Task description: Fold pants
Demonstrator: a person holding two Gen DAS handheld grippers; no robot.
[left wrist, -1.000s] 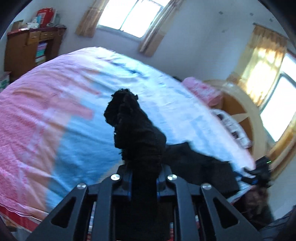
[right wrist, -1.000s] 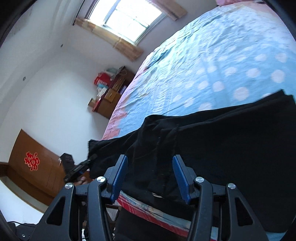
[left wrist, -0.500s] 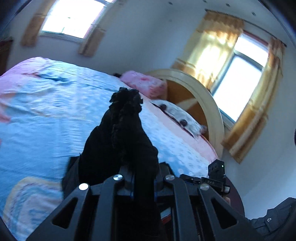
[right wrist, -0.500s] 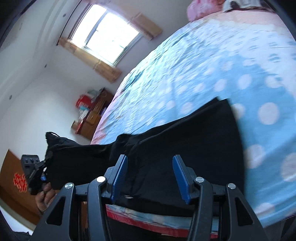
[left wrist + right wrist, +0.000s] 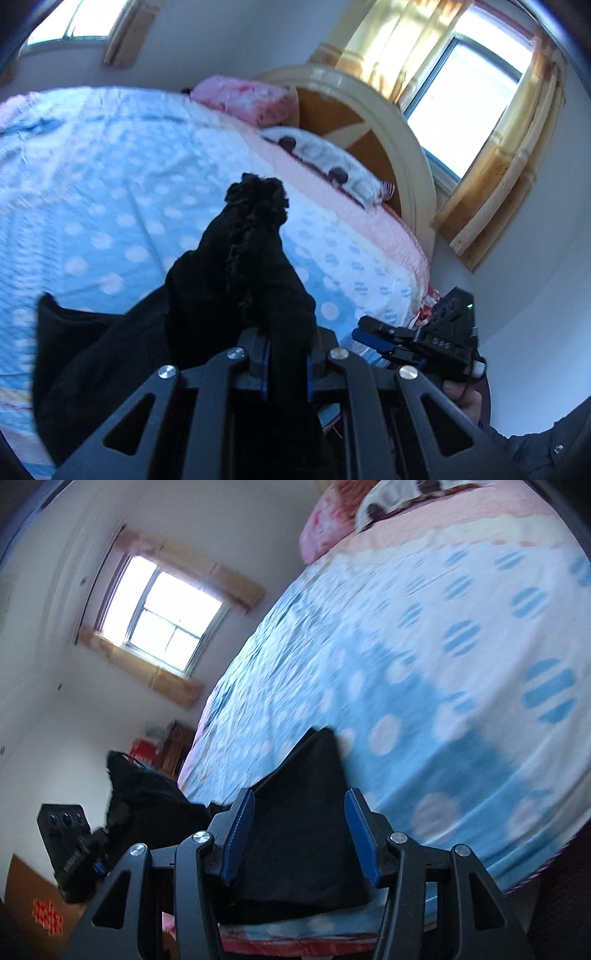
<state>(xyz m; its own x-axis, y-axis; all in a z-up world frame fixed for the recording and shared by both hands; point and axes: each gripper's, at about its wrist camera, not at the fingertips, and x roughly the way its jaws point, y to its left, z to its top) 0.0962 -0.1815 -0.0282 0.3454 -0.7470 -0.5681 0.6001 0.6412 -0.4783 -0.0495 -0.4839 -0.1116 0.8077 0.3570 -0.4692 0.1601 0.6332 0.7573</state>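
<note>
Black pants (image 5: 236, 295) lie at the near edge of a bed with a blue and pink dotted sheet (image 5: 110, 177). My left gripper (image 5: 284, 362) is shut on a bunched end of the pants, which sticks up past the fingers. In the right wrist view the pants (image 5: 306, 812) lie folded over on the sheet (image 5: 443, 664) near the edge. My right gripper (image 5: 299, 834) is open, its blue pads either side of the cloth, just above it. The right gripper also shows in the left wrist view (image 5: 373, 339). The left gripper shows at the left of the right wrist view (image 5: 96, 864), holding cloth.
A pink pillow (image 5: 251, 96) and a white patterned pillow (image 5: 325, 158) lie against the rounded wooden headboard (image 5: 369, 122). Curtained windows (image 5: 469, 99) are behind it. A wooden cabinet (image 5: 170, 753) stands by the far wall under another window (image 5: 162, 605).
My left gripper has swung right with the pants end, towards the headboard side. The pants have been drawn over themselves into a shorter stack. My right gripper has stayed open.
</note>
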